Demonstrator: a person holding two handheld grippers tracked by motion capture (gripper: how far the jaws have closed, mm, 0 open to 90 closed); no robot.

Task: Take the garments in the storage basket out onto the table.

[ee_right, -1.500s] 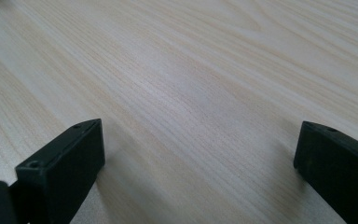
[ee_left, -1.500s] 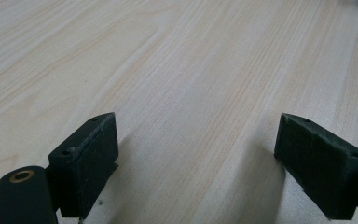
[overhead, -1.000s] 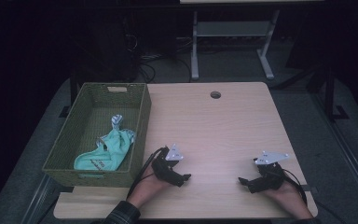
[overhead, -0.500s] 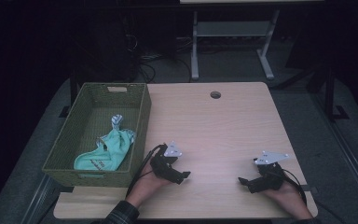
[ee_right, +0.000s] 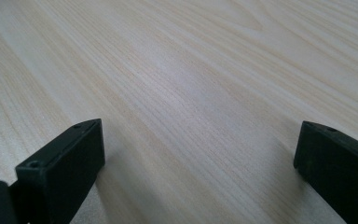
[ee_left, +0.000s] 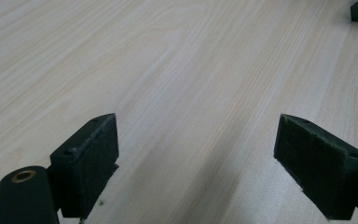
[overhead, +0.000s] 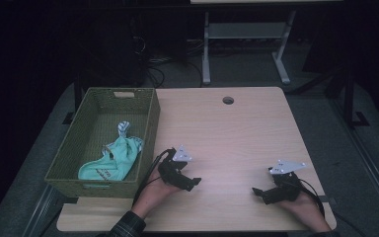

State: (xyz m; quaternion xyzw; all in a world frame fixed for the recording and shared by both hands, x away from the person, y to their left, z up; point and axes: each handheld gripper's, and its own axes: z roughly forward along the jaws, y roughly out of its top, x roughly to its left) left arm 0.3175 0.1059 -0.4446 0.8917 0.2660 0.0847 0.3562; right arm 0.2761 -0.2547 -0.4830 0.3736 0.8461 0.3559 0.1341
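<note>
Fingers (ee_left: 91, 158) on the left gripper (ee_left: 196, 163) are spread wide with nothing between them, just bare wood, and the right gripper (ee_right: 196, 168) is the same deal, its two black rubbery-looking pads gaping wide over the tabletop. So that's two grippers, four blocky black pads total, each with little screw holes in the top edge.

From the high view, both sit low at the near edge of the one pale wood-grain rectangular table (overhead: 227, 133), left gripper (overhead: 190, 183) near-left of centre, right gripper (overhead: 262, 193) near-right, well apart from each other. Each one has a grey three-cornered plate on top and a black cable trailing off. One hand (overhead: 155, 195) behind the left, one hand (overhead: 303, 210) behind the right.

One round cable hole (overhead: 228, 100) at the far side of the table. One olive-green woven rectangular basket (overhead: 148, 128) sits at the left edge, touching the table's side as far as I can tell. Inside it there's one crumpled mint-green cloth (overhead: 113, 160), soft and bunched up, lying toward the near right corner of the basket.

Far off, one white metal-legged stand (overhead: 246, 44) on the dark floor.
</note>
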